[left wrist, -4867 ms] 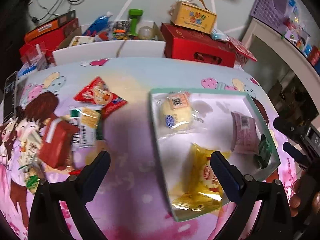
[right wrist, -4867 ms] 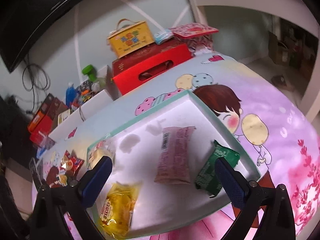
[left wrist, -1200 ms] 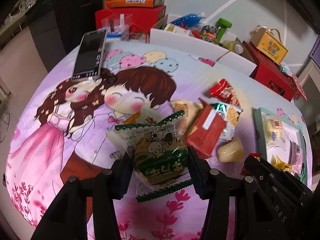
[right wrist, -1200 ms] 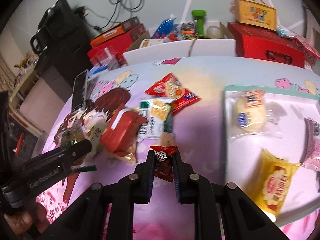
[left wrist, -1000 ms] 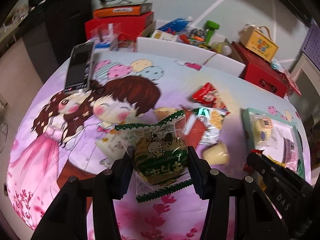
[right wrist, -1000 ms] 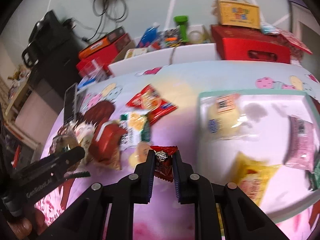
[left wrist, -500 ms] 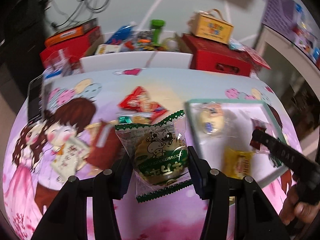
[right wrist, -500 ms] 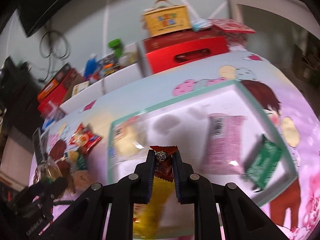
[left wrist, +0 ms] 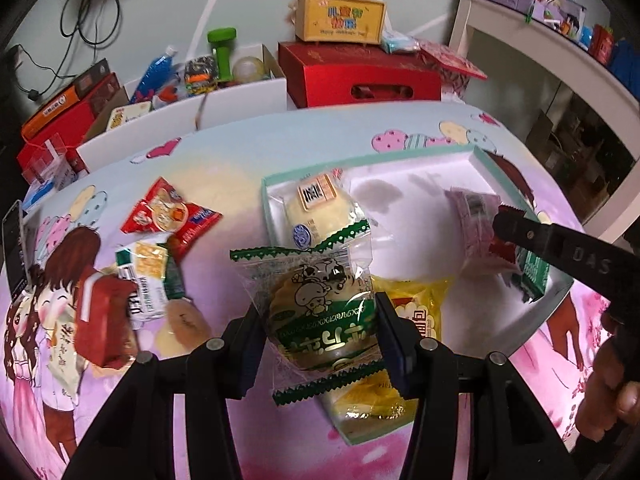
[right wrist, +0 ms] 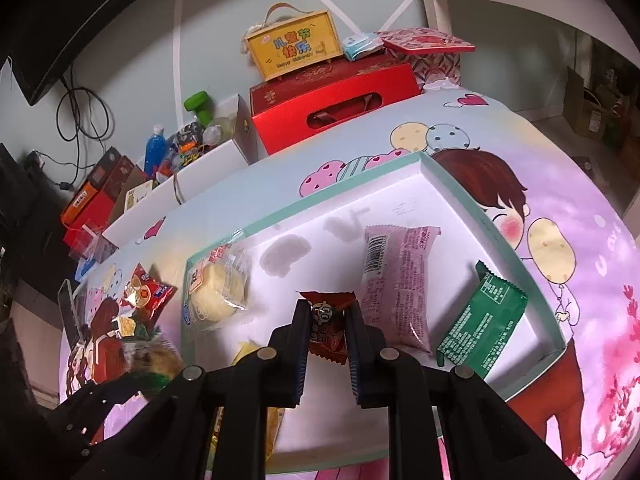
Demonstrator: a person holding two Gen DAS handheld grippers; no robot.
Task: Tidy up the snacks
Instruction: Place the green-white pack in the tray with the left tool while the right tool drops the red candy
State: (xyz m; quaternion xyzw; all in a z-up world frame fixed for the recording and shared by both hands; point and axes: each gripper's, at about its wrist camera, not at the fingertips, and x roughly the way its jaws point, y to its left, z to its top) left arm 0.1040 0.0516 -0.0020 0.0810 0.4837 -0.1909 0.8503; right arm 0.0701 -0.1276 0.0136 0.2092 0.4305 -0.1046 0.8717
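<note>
1. Left tool [left wrist: 320, 322] clamped on a clear-wrapped round cake with green zigzag edges and a cartoon label [left wrist: 320, 312], held above the near-left edge of the shallow white tray with a mint-green rim [left wrist: 360, 156].
2. Right tool [right wrist: 328, 332] pinched shut on a small dark-red candy packet [right wrist: 326, 326], raised over the middle of the same tray [right wrist: 424, 160]; seen from the left camera as a black arm reaching in from the right [left wrist: 504, 224].
3. Inside the tray: a pale round bun in clear wrap [right wrist: 218, 284] at the far-left corner, a pink rectangular packet [right wrist: 400, 280] near the centre, a green foil packet [right wrist: 480, 320] leaning against the right rim, a yellow crinkled packet [left wrist: 416, 308] at the near side.
4. Left of the tray, on the cartoon-printed counter cover [left wrist: 224, 152]: a red-and-white snack bag [left wrist: 168, 216], a white-and-green packet [left wrist: 144, 276], a red box-shaped pack [left wrist: 102, 320], a pale jelly cup [left wrist: 182, 322], all loosely clustered.
5. Beyond the counter: a red carton with a handle slot [left wrist: 360, 76], a yellow gift box with a strap [left wrist: 340, 20] on top.
</note>
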